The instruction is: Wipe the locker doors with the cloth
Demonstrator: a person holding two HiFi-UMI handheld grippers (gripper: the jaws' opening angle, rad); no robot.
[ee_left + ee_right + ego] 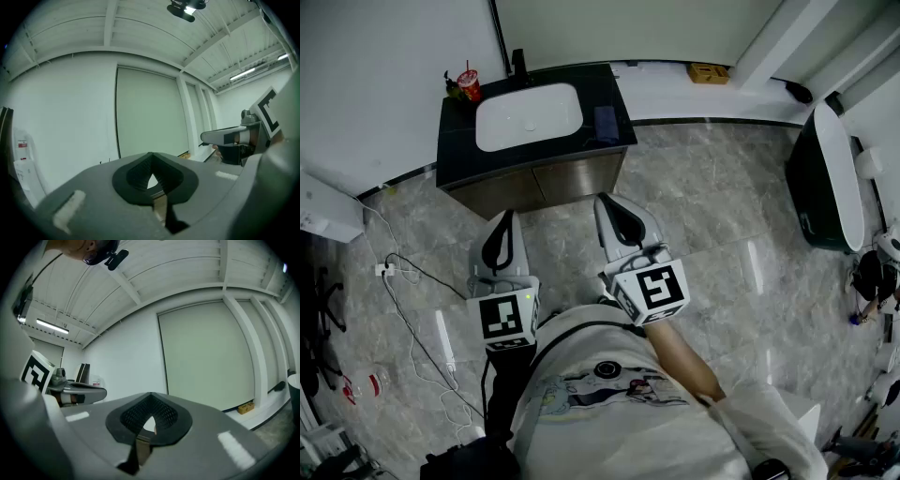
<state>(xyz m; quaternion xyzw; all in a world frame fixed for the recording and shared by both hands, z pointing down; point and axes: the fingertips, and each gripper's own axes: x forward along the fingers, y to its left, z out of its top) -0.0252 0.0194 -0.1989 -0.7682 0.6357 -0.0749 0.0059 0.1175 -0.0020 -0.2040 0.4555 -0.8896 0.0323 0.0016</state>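
The left gripper (pixel 506 221) and right gripper (pixel 607 202), jaws together and empty, hover level before the counter (pixel 456 141).

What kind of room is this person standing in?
Most likely a bathroom, maybe a showroom one. A white sink sits in a dark cabinet by the wall. What looks like a tub stands at the right, and the floor is shiny stone tile.

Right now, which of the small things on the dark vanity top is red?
The cup at the back left corner of the vanity top. The other, a flat dark-blue item, lies right of the white basin.
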